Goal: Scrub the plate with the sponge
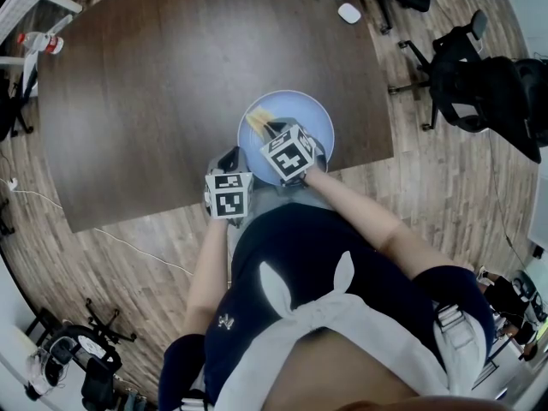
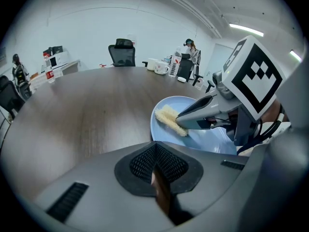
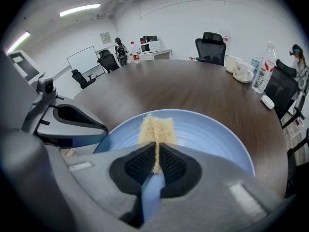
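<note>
Found the fibrous yellow sponge [image 3: 157, 128] pinched between the jaws of the right gripper [image 3: 157, 151], resting on the light-blue plate [image 3: 215, 135] at lower centre of the frame. Saw the plate sitting at the near edge of the dark wooden surface [image 1: 163, 92]. Noted the left gripper [image 2: 157, 164] just beside the plate's left rim, jaws clenched on nothing.

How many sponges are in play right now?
1: the sponge, clamped in the right gripper, lies on the blue plate at the table's near edge. No other shows, though that gripper hides part of the plate.
</note>
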Tool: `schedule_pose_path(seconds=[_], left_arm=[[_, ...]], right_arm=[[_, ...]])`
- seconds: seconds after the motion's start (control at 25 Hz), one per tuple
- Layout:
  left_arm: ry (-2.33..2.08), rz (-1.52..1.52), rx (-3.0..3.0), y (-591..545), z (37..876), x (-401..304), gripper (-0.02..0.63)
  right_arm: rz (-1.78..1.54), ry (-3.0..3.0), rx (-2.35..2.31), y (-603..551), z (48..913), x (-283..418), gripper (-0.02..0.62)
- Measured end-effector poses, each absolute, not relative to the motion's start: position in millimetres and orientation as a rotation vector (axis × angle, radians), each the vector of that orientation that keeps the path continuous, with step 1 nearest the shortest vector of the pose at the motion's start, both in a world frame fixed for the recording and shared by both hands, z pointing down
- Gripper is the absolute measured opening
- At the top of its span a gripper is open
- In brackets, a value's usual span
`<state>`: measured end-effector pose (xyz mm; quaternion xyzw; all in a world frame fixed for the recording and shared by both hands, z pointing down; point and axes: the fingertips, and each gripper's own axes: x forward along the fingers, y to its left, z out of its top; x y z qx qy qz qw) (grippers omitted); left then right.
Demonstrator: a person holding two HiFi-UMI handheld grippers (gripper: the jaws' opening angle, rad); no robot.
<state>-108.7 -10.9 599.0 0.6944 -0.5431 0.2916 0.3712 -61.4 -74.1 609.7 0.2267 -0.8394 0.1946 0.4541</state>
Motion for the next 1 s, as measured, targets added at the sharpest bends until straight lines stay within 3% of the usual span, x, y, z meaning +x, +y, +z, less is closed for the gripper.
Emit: schedule_pose_path(seconds=[1.0], left_arm=[[-1.421, 0.742, 1.764, -9, 598, -108, 0.006]], right_arm=[[0.241, -2.122, 0.275, -34, 610, -72, 0.021]])
